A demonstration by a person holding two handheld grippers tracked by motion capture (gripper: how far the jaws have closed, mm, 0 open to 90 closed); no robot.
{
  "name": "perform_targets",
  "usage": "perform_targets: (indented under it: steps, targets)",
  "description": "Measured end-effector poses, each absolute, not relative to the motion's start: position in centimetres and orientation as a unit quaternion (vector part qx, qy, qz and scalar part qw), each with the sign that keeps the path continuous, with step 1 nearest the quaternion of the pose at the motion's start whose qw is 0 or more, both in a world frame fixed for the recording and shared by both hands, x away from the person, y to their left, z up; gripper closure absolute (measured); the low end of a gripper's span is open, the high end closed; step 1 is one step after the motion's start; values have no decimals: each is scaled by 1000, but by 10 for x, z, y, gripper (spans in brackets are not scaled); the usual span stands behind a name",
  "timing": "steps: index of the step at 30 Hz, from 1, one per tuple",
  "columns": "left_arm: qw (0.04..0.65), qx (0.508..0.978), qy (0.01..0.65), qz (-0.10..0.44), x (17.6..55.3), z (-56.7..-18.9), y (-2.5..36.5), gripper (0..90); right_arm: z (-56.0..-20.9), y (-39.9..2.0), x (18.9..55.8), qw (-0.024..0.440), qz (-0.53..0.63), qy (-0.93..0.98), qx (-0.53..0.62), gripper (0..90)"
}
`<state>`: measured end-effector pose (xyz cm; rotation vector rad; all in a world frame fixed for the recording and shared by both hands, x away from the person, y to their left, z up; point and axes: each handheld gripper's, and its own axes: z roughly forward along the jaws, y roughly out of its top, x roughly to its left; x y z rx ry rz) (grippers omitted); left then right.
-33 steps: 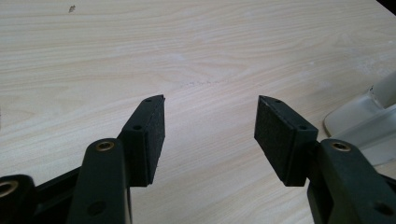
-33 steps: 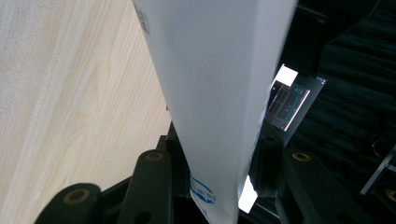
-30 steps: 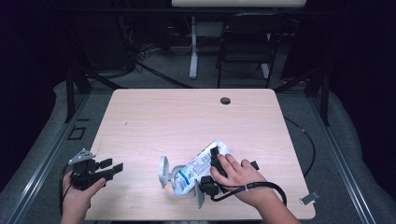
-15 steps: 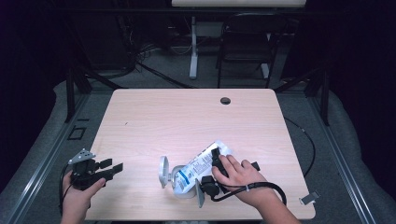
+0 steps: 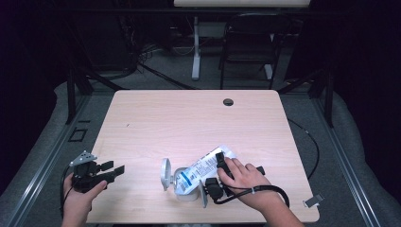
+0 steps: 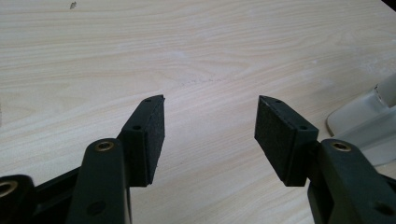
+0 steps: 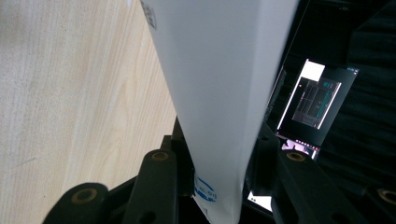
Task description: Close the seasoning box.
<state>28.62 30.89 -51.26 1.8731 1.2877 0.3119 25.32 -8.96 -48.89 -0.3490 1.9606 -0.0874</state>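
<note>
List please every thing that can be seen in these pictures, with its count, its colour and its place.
pouch: one, white with blue print, near front edge of the table, lying on the container, between the right gripper's jaws
container: one, white, open, under the pouch's left end
lid: one, white, round, standing on edge left of the container
table: one, light wood
hole in the table: one, dark, near far edge
chair: one, dark, beyond the table
clip: one, grey, on the floor right of the table
left gripper: one, black, open, front left, holding nothing
right gripper: one, black, shut on the pouch
</note>
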Motion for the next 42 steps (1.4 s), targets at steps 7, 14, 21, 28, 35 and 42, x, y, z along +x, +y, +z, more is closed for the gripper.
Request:
perform_targets:
  steps: [7, 14, 21, 28, 35, 42]
  targets:
    - [412, 742, 513, 124, 286, -514, 309, 435, -491, -91, 252, 547, -31, 824, -141, 696]
    - [412, 742, 513, 124, 286, -514, 309, 434, -493, -92, 252, 544, -21, 828, -132, 702]
    - [412, 743, 514, 124, 286, -514, 309, 435, -493, -94, 253, 537, -10, 834, -122, 711]
    - [411, 743, 513, 125, 287, -514, 309, 435, -495, -95, 253, 542, -8, 831, -126, 713]
    - [411, 742, 514, 125, 286, -514, 309, 435, -496, -95, 251, 536, -10, 837, -110, 716]
    - [411, 743, 514, 124, 287, -514, 309, 435, -497, -96, 251, 530, 5, 843, -89, 722]
